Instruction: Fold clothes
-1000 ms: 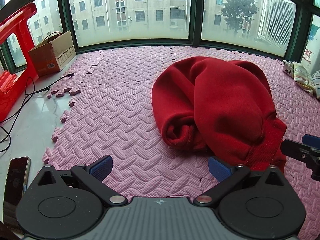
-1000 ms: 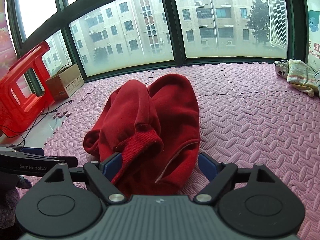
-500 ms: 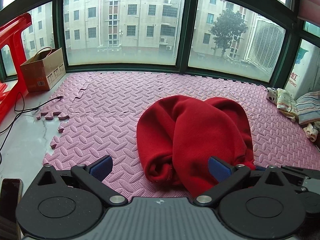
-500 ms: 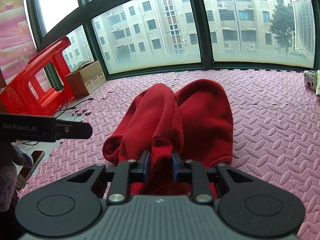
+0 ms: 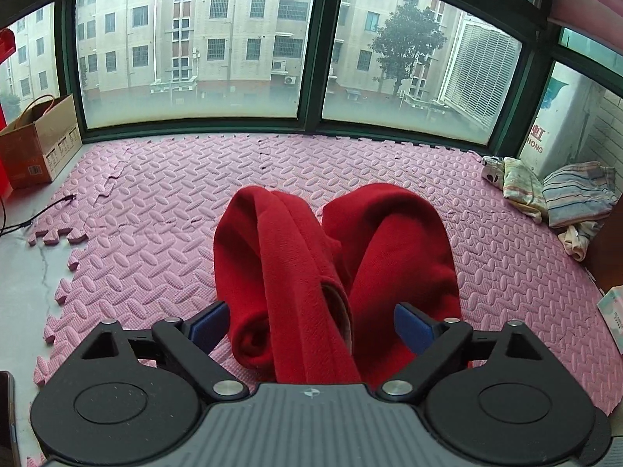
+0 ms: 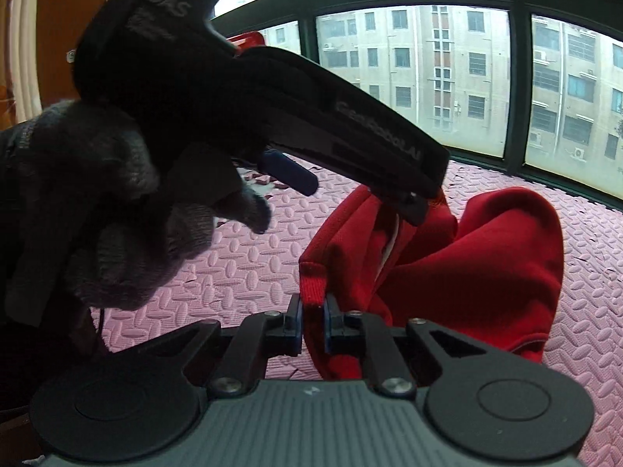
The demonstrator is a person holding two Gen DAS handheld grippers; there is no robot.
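Jaws of the right gripper [image 6: 312,321] pinched nearly closed on a ribbed hem of the one red garment [image 6: 467,268], cloth squeezed between the two blue pads [image 6: 298,323]. Jaws of the left gripper [image 5: 311,325] spread wide in its own view, two blue pads [image 5: 412,327] flanking a fold of the same garment [image 5: 296,272] running up the middle toward the camera; no pinch on the cloth visible there. Seen from the right wrist camera, left gripper [image 6: 412,198] tilted nose-down from upper left, tip at the garment's top edge; contact there hard to judge. One gloved hand [image 6: 117,202] wrapped round that gripper's handle, grey knit fingers curled, one fingertip sticking out. Right hand out of view.

Garment lifted at the near end, draped back in two humps onto the pink foam floor mat [image 5: 155,210], far end resting on it.

Farther out, in the left wrist view: one cardboard box [image 5: 39,140] at far left off the mat, one black cable [image 5: 35,214] on the bare floor, one small heap of pale and striped clothes [image 5: 553,194] at the mat's right edge, one pale box [image 5: 613,311] at the right margin. Beyond, two large window panes [image 5: 194,39] in a dark frame, apartment blocks and one tree [image 5: 409,39] outside.
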